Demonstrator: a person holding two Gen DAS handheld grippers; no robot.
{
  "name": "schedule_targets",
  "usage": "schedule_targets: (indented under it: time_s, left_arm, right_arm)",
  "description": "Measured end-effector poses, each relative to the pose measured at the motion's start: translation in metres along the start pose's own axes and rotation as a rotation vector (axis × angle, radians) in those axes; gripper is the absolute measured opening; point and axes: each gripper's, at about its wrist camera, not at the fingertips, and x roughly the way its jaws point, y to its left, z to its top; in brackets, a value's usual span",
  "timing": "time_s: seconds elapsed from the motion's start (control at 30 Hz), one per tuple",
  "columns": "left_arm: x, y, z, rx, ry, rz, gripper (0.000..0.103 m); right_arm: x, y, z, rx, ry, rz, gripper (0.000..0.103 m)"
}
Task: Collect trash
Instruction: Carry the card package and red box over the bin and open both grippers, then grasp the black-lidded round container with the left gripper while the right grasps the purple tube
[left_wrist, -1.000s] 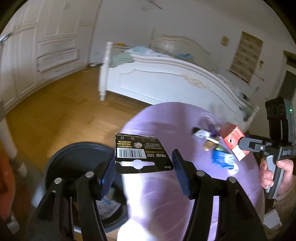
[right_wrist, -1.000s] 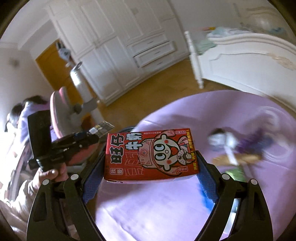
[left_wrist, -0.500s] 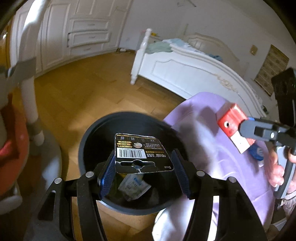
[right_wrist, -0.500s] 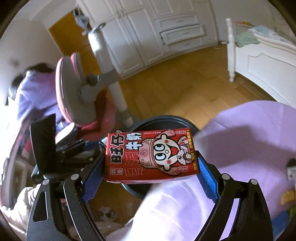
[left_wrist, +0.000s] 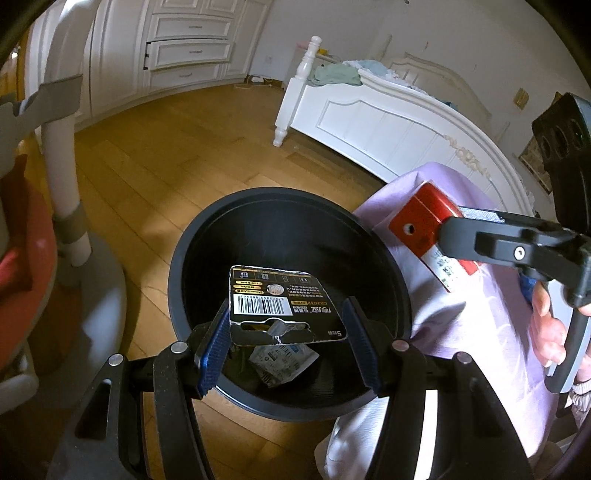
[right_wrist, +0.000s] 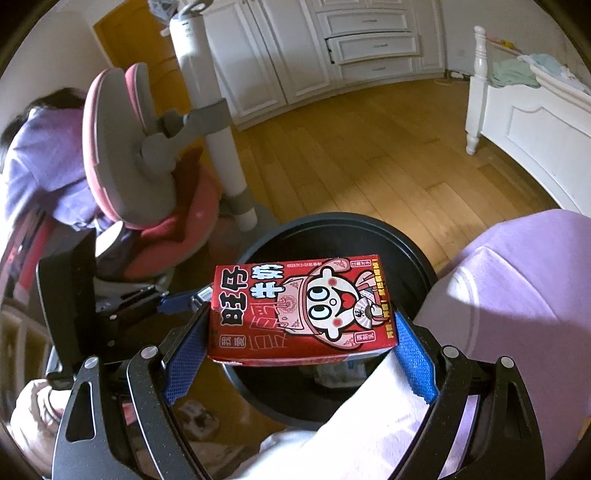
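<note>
My left gripper (left_wrist: 286, 338) is shut on a black barcode card (left_wrist: 284, 304) and holds it over the open black bin (left_wrist: 192, 258). A crumpled white wrapper (left_wrist: 282, 363) lies in the bin's bottom. My right gripper (right_wrist: 301, 345) is shut on a red milk carton (right_wrist: 301, 312) with a cartoon face, above the bin's (right_wrist: 413, 251) near rim. In the left wrist view the carton (left_wrist: 428, 225) and right gripper (left_wrist: 461, 243) hover by the bin's right rim.
A table with a purple cloth (left_wrist: 491, 332) stands right of the bin. A white bed (left_wrist: 388, 122) lies beyond. A pink chair (right_wrist: 122, 147) and a white pole (right_wrist: 221, 122) stand left of the bin. The floor is wood.
Both grippers swung left from over the purple table to above the bin, still holding the card and the carton. The bin now fills the middle of both views.
</note>
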Motion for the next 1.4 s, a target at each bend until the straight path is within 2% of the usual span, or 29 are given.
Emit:
schedule_targets:
  time_s: [0.3,0.4,0.43,0.6,0.73,0.93,1.2,1.4]
  left_arm:
    - [0.002,-0.009,0.002,0.013,0.016,0.029,0.061]
    - [-0.001,-0.013,0.002,0.023,0.007,0.038,0.071]
    - [-0.003,-0.015,0.003,0.030,0.002,0.037,0.071]
    - [-0.008,-0.030,0.006,0.065,-0.009,0.024,0.071]
    - [-0.014,-0.052,0.014,0.098,-0.029,-0.005,0.072]
    - [-0.011,-0.117,0.030,0.198,-0.050,-0.104,0.072]
    - [0.028,-0.237,0.049,0.385,-0.011,-0.254,0.072]
    - [0.068,-0.302,0.056,0.515,0.026,-0.280,0.072]
  right_arm:
    - [0.001,-0.010,-0.001,0.029,-0.006,0.017,0.089]
    - [-0.003,-0.015,-0.002,0.043,-0.020,0.032,0.089]
    - [-0.005,-0.016,-0.002,0.048,-0.026,0.037,0.089]
    - [-0.022,-0.025,-0.006,0.080,-0.066,0.066,0.089]
    - [-0.054,-0.043,-0.017,0.127,-0.125,0.100,0.089]
    - [-0.116,-0.086,-0.046,0.209,-0.216,0.089,0.089]
    - [-0.199,-0.177,-0.101,0.328,-0.315,-0.069,0.089]
    - [-0.225,-0.245,-0.128,0.436,-0.329,-0.158,0.075]
